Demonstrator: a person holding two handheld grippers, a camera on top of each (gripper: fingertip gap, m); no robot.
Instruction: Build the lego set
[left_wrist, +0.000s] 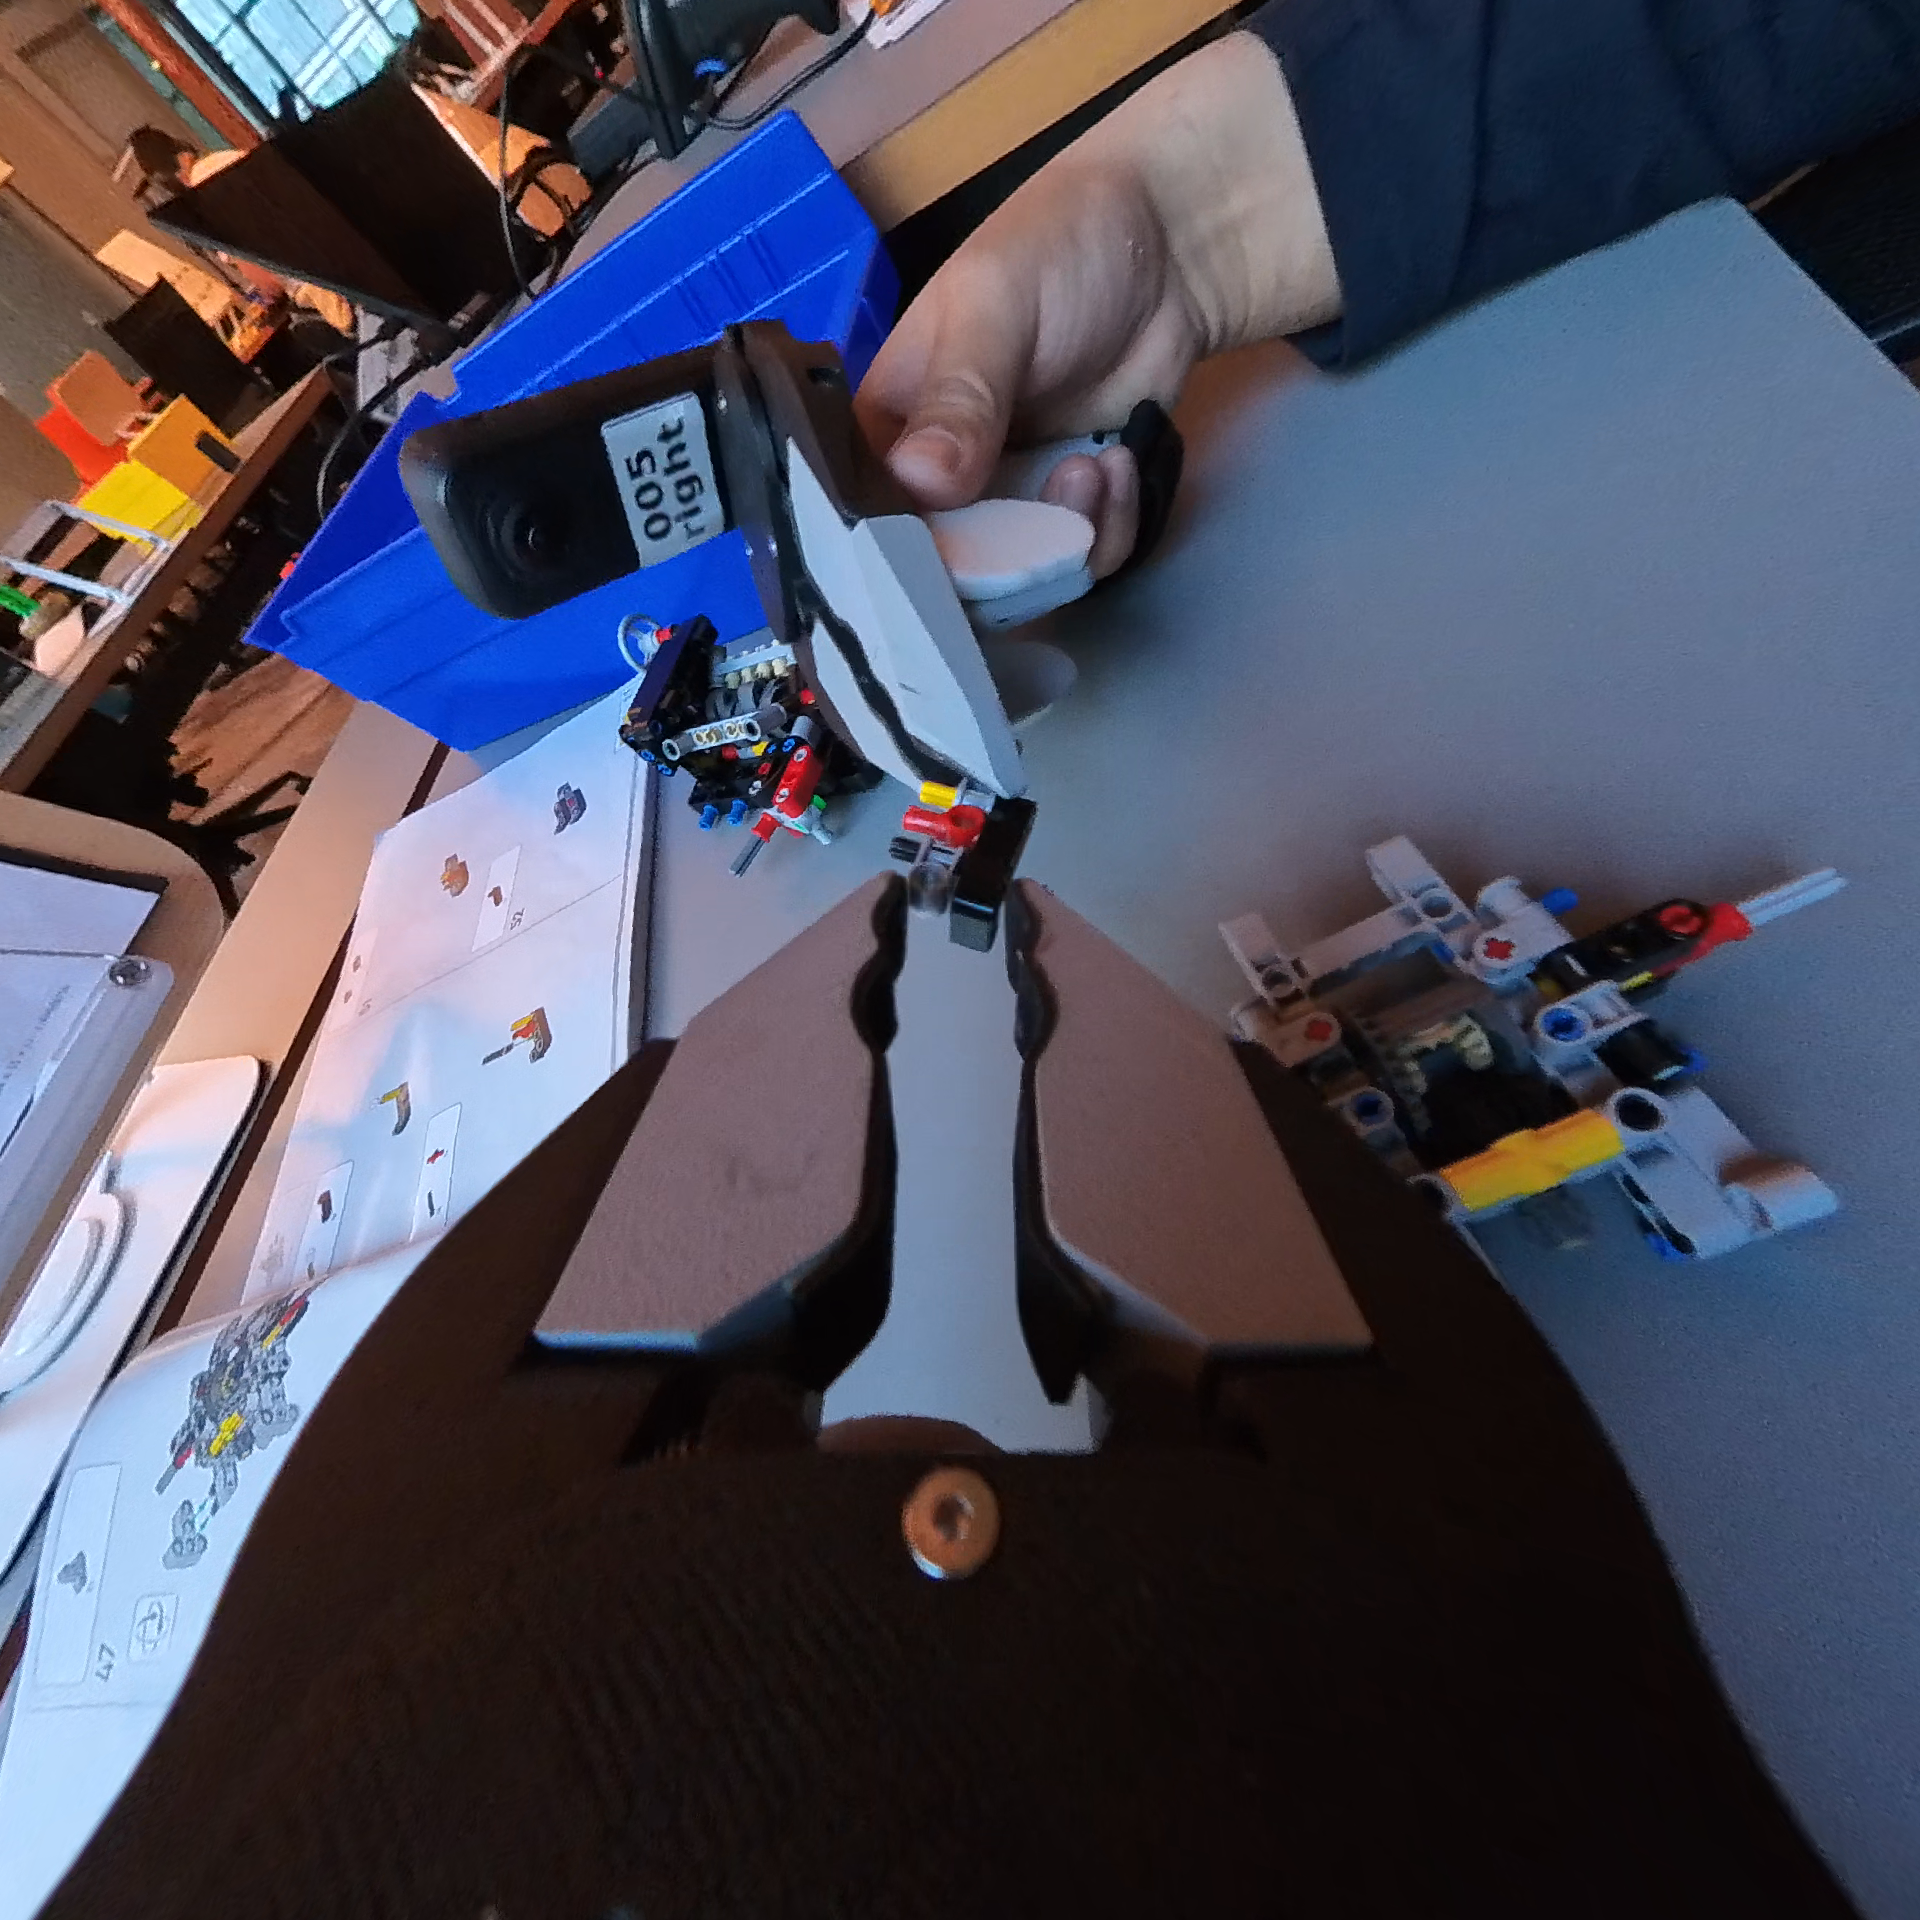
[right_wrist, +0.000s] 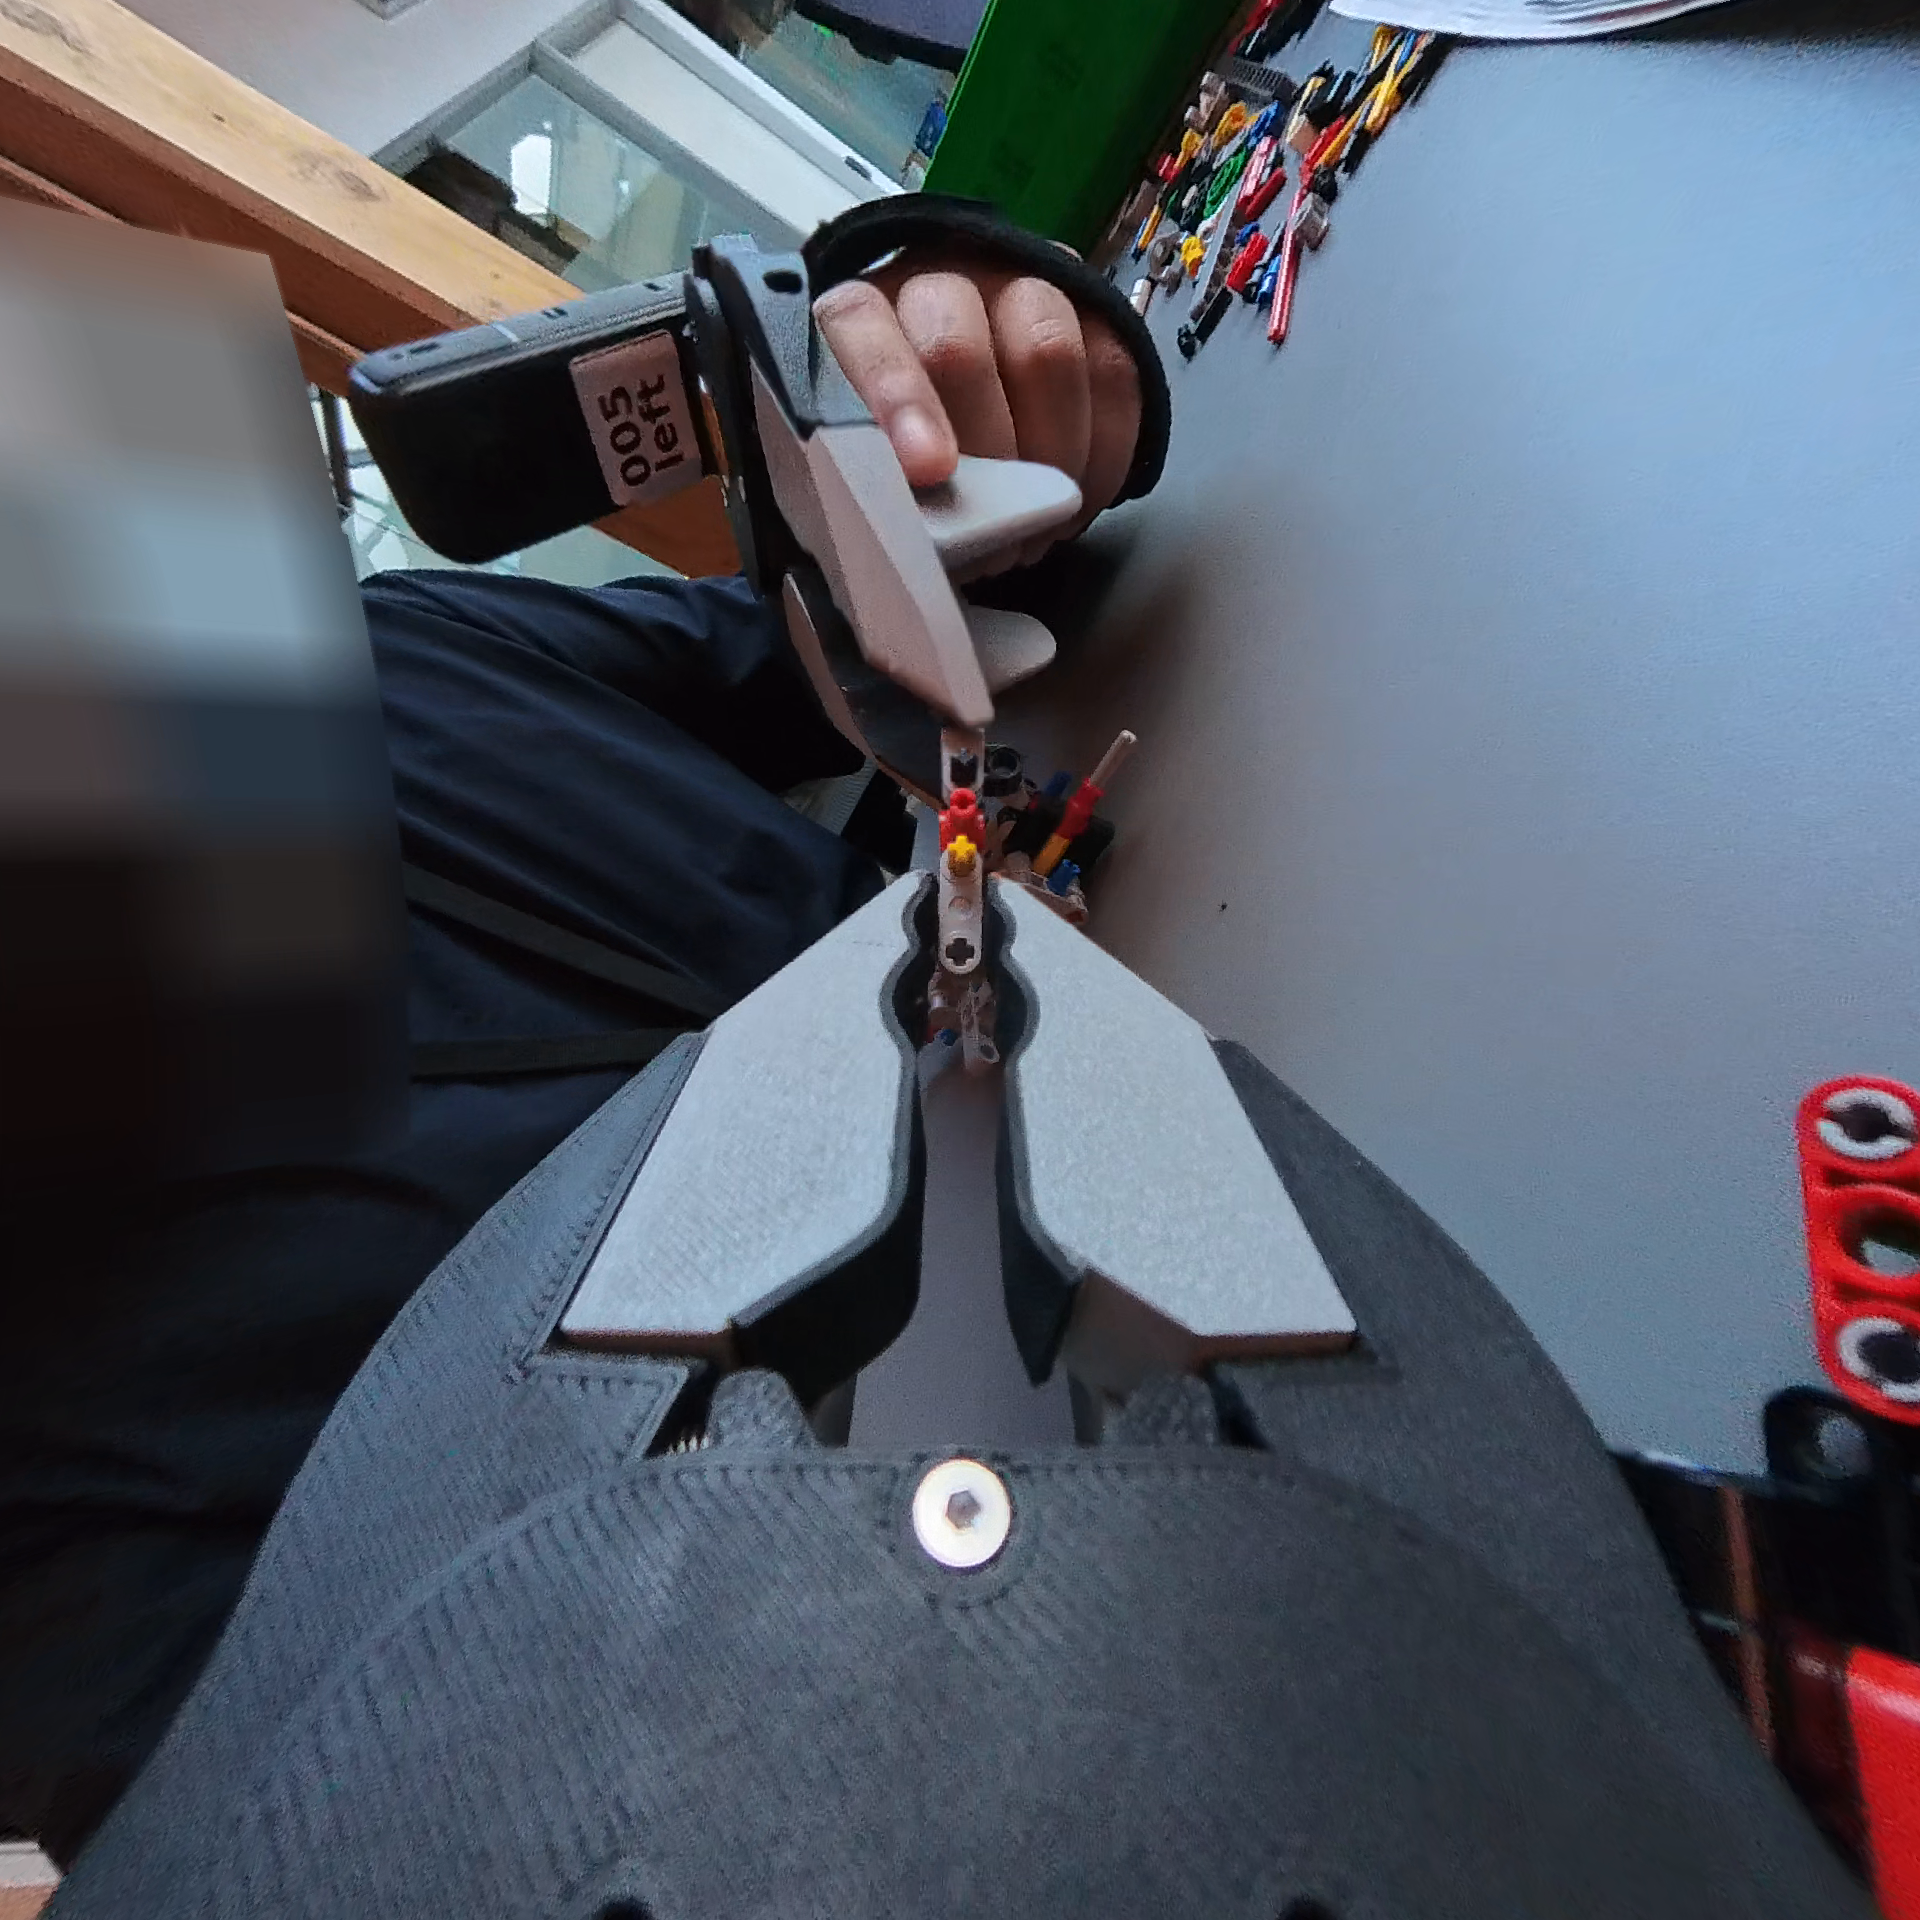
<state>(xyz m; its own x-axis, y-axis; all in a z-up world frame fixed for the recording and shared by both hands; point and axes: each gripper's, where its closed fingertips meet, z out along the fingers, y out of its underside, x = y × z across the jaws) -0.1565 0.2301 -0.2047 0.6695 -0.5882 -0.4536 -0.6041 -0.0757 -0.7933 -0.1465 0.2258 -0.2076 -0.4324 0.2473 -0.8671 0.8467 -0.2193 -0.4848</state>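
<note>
Both grippers meet over the grey table (left_wrist: 1455, 582) on one small brick assembly (left_wrist: 961, 831), a thin light-grey beam with a red connector, a yellow pin and a black block at one end. The right gripper (right_wrist: 961, 914) has its fingers nearly closed, pinching the grey beam edge-on between its pads. The left gripper (left_wrist: 956, 904) stands only narrowly parted; the black block sits right at its tips, but I cannot tell whether its pads press on it. A larger grey, black and yellow brick build (left_wrist: 1507, 1070) lies on the table just beside the left gripper, and a darker build (left_wrist: 727, 717) rests near a blue bin (left_wrist: 623, 416). An open instruction booklet (left_wrist: 468, 987) lies flat nearby, and loose coloured pieces (right_wrist: 1268, 166) are scattered well apart
</note>
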